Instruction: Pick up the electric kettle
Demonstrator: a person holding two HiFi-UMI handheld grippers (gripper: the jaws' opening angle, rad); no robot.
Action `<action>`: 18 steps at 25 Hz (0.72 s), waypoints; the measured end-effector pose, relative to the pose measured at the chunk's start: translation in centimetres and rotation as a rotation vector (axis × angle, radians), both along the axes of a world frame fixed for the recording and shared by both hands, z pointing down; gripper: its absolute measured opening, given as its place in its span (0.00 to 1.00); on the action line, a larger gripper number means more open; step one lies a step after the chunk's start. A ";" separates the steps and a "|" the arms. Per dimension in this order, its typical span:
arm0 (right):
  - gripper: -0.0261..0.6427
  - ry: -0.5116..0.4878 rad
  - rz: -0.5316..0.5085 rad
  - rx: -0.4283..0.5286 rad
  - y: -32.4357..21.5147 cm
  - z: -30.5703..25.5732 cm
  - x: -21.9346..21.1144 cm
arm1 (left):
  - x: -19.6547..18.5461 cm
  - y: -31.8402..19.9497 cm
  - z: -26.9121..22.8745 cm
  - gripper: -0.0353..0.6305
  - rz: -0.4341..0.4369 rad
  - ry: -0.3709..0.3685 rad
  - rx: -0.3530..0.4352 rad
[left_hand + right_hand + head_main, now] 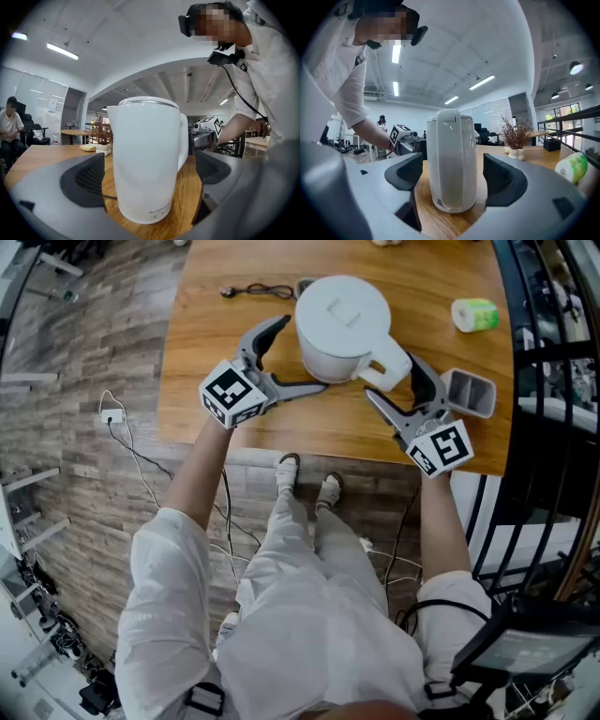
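White electric kettle, upright on the wooden surface, handle turned toward the right gripper. Left gripper faces the kettle's plain side; both are spread open, holding nothing.

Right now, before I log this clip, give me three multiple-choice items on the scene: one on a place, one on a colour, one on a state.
1. Where does the electric kettle stand?
A. on the floor
B. on the wooden table
C. on a shelf

2. What colour is the kettle?
A. black
B. red
C. white

3. How is the left gripper?
A. open, its fingers either side of the kettle
B. shut on the kettle's handle
C. shut and empty

Answers:
1 B: the kettle's base rests on the wood in every view.
2 C: the body, lid and handle are all white.
3 A: the left gripper view shows a gap between each finger and the kettle.
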State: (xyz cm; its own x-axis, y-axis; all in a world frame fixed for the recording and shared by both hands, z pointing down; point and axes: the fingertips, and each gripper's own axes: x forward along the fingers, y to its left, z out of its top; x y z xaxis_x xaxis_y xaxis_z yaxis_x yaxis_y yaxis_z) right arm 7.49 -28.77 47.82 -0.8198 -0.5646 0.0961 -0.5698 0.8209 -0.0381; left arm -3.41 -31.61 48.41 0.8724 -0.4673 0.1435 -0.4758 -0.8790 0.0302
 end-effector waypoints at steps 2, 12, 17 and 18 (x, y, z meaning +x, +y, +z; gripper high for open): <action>0.61 0.010 0.012 0.000 -0.1 0.4 -0.1 | 0.0 -0.3 0.4 0.93 0.031 -0.004 0.002; 0.61 0.004 0.068 0.028 0.6 1.5 0.2 | 0.8 -0.4 1.2 0.93 0.160 0.001 0.036; 0.50 -0.008 0.068 0.048 -0.2 1.2 0.3 | 1.5 -1.5 1.0 0.93 0.218 0.018 0.029; 0.45 -0.008 0.067 0.055 -0.1 1.2 0.3 | 1.6 -1.5 1.0 0.93 0.227 0.020 0.032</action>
State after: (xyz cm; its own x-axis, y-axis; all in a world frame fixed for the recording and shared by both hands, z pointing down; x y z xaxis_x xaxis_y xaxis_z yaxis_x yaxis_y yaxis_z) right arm 7.79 -28.85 49.05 -0.7805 -0.6225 0.0571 -0.6235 0.7818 0.0011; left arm -1.84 -33.10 49.43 0.9582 -0.2626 0.1138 -0.2651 -0.9642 0.0080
